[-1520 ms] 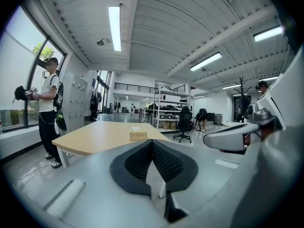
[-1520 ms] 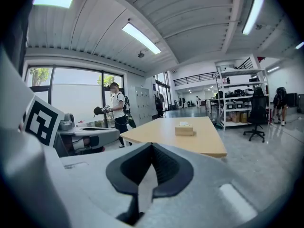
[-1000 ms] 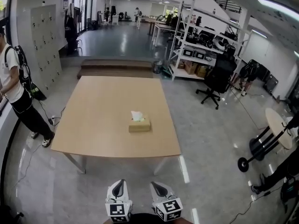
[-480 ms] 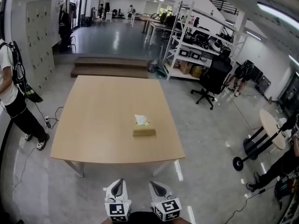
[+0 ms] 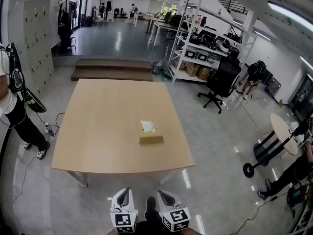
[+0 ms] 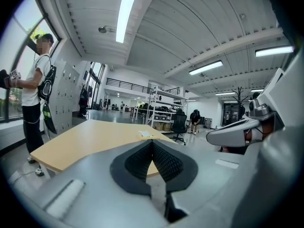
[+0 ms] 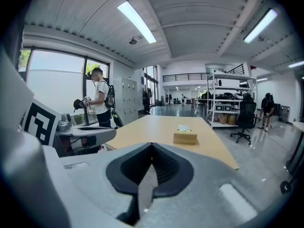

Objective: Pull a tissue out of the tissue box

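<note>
Tan tissue box (image 5: 151, 139) on the pale wooden table (image 5: 98, 131), right of centre and toward the near edge, white tissue (image 5: 147, 126) poking up from its top. Low at the bottom edge, short of the table and well apart from the box: left hand-held gripper (image 5: 125, 194) and right hand-held gripper (image 5: 164, 195), side by side, jaws of each pressed together with nothing between them (marker cubes facing up). Off the table's left side, a person (image 5: 14, 106) standing; beyond the far right corner, metal shelving (image 5: 205, 38) and a black office chair (image 5: 221, 80).
</note>
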Demonstrator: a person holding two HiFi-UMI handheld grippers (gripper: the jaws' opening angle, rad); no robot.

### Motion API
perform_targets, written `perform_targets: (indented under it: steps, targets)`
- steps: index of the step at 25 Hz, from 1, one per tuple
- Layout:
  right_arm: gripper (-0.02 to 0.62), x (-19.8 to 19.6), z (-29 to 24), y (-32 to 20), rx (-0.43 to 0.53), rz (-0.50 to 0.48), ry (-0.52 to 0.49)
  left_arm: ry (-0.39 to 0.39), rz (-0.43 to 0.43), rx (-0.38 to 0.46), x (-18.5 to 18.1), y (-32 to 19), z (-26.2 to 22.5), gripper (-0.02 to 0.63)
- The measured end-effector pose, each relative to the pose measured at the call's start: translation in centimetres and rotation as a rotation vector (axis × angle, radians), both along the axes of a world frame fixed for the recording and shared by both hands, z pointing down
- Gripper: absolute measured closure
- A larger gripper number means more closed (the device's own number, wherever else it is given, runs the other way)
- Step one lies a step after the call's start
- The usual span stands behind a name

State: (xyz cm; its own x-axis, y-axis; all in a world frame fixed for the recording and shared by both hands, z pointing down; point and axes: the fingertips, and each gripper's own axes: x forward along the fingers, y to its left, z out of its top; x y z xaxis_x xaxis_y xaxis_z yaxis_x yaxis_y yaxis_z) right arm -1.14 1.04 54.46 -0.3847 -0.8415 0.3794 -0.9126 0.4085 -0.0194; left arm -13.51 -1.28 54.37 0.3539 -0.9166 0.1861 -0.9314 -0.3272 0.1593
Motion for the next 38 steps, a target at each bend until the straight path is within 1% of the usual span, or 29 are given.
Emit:
perform_targets:
  steps: [4, 8, 11, 14, 18, 24, 27, 32, 38]
  targets:
    - [0.604, -0.5, 0.3, -1.6, 0.0, -0.021, -0.019, -0.029, 0.0, 0.011, -0.4, -0.7, 0.8, 0.588]
    - [0.604, -1.5, 0.5, -3.6, -0.002, -0.059, -0.046, -0.042, -0.056, -0.017, -1.5, -2.2, -0.7, 0.588]
    - [0.604, -1.2, 0.5, -4.9, 0.005, -0.082, -0.06, -0.055, -0.082, -0.027, -1.0, -3.1, -1.2, 0.588]
    - [0.604, 0.0, 0.6, -6.6, -0.001, -0.083, -0.073, -0.065, -0.09, -0.035, -0.1, -4.6, -1.0, 0.588]
    - [0.604, 1.6, 0.4, -10.1, -0.01, -0.069, -0.099, -0.074, -0.065, -0.038, 1.4, -7.6, 0.6, 0.588]
    - [0.604, 4.4, -0.1, -13.8, -0.001, -0.075, -0.134, -0.104, -0.066, -0.044, 4.6, -11.6, -0.5, 0.588]
    - [0.603, 5.9, 0.5, -15.6, -0.004, -0.071, -0.15, -0.118, -0.066, -0.043, 5.8, -13.2, -0.1, 0.588]
    - [0.604, 8.3, 1.3, -18.1, -0.001, -0.072, -0.169, -0.135, -0.083, -0.058, 7.7, -15.1, 0.6, 0.588]
    - [0.604, 9.3, 1.5, -19.7, -0.013, -0.068, -0.191, -0.145, -0.1, -0.085, 8.0, -16.2, 1.1, 0.588]
